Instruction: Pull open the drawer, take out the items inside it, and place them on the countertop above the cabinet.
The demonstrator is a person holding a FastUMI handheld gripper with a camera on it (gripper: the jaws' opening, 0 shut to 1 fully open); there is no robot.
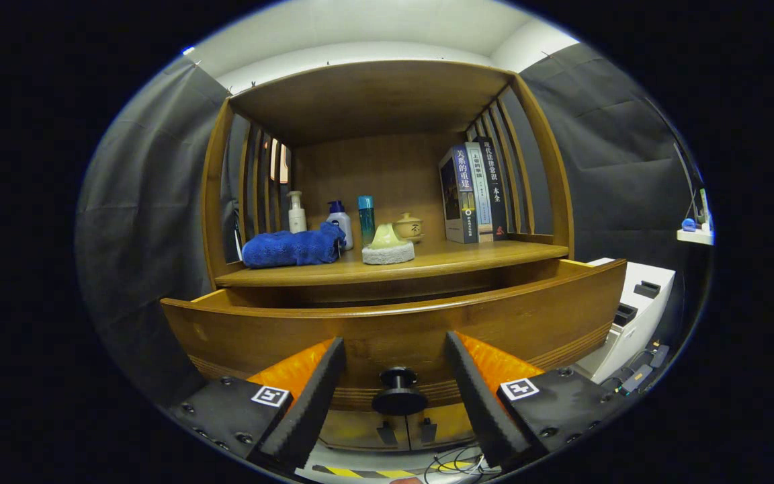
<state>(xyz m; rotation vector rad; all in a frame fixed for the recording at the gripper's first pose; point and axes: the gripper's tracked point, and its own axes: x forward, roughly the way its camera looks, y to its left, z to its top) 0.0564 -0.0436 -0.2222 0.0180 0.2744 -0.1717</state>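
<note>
Drawer (pixel 400 323) pulled out, front panel just ahead of fingers; its black knob (pixel 398 392) between them, untouched. Gripper (pixel 397 366) spread wide. Countertop (pixel 454 259) beyond: blue towel (pixel 293 247) at 11 o'clock, sponge (pixel 388 247) at 12, books (pixel 473 193) at 1.

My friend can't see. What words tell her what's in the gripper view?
The hand-held gripper is open, its fingers on either side of the drawer's black knob. The wooden drawer is pulled partly out; the countertop above holds a blue towel, bottles and books.
</note>
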